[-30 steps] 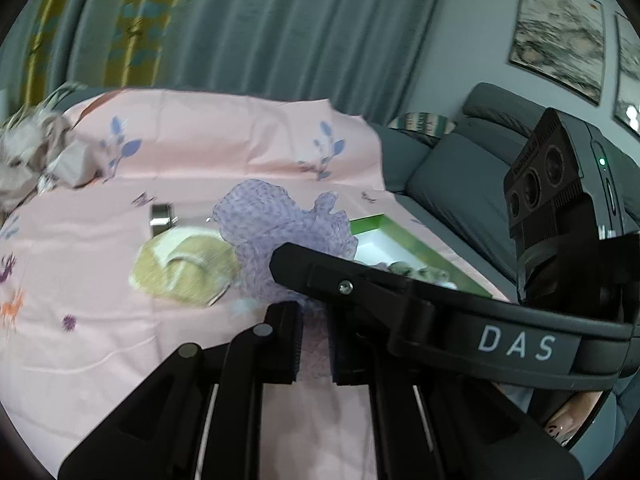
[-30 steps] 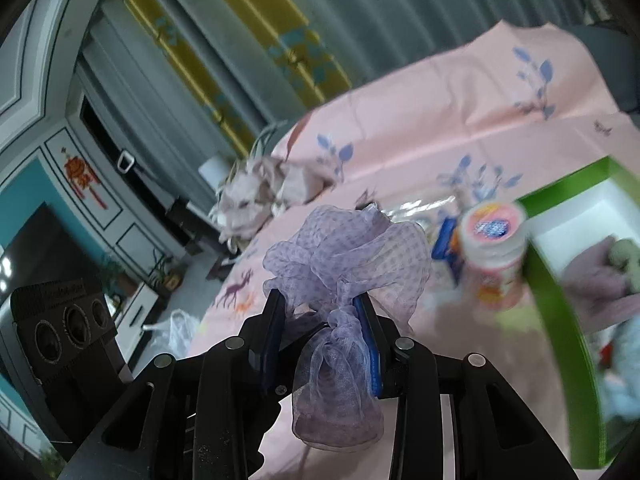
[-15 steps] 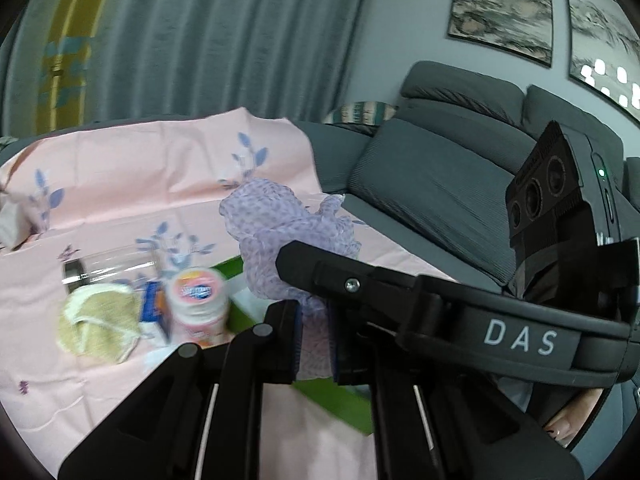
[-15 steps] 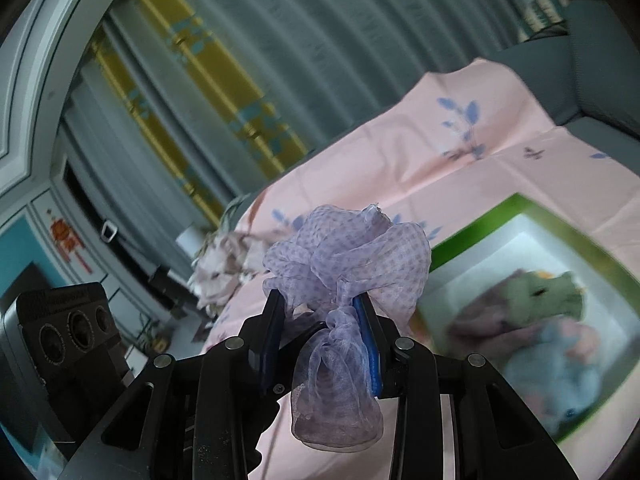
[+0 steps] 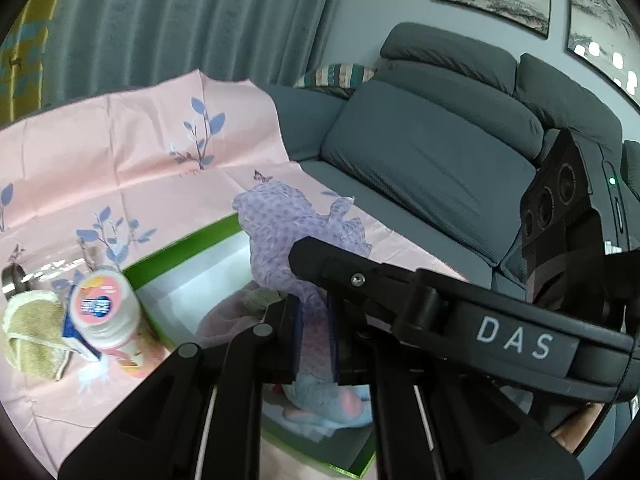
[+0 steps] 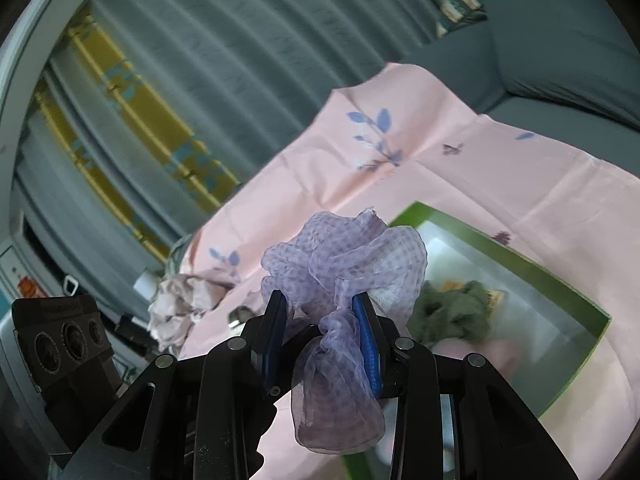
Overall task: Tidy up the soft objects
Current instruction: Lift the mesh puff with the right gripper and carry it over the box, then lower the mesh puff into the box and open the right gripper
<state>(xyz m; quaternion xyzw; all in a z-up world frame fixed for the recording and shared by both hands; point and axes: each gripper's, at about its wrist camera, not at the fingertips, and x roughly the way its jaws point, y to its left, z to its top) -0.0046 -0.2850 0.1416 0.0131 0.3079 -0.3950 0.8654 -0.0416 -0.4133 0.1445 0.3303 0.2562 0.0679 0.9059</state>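
A sheer purple dotted cloth (image 5: pixel 288 232) is held bunched up by both grippers. My left gripper (image 5: pixel 313 336) is shut on its lower part. My right gripper (image 6: pixel 322 328) is shut on the gathered neck of the purple cloth (image 6: pixel 344 256), whose tail hangs below the pads. The cloth hangs above a green box (image 5: pixel 180 244) with a white inside. In the box lie a blue plush (image 5: pixel 320 400), a pinkish soft thing and a green plush (image 6: pixel 452 312). The green box (image 6: pixel 500 248) sits on a pink flowered sheet (image 6: pixel 400 184).
Left of the box stand a pink-capped bottle (image 5: pixel 104 312) and a yellow-green towel (image 5: pixel 32 336). A grey sofa (image 5: pixel 432 152) runs along the right. The other gripper's black housing marked DAS (image 5: pixel 512 340) crosses the left wrist view. A crumpled cloth pile (image 6: pixel 180 300) lies at the sheet's far end.
Both grippers have carried the purple cloth to the right, away from the towel and bottle. The green box has come under the cloth. Both grips are unchanged.
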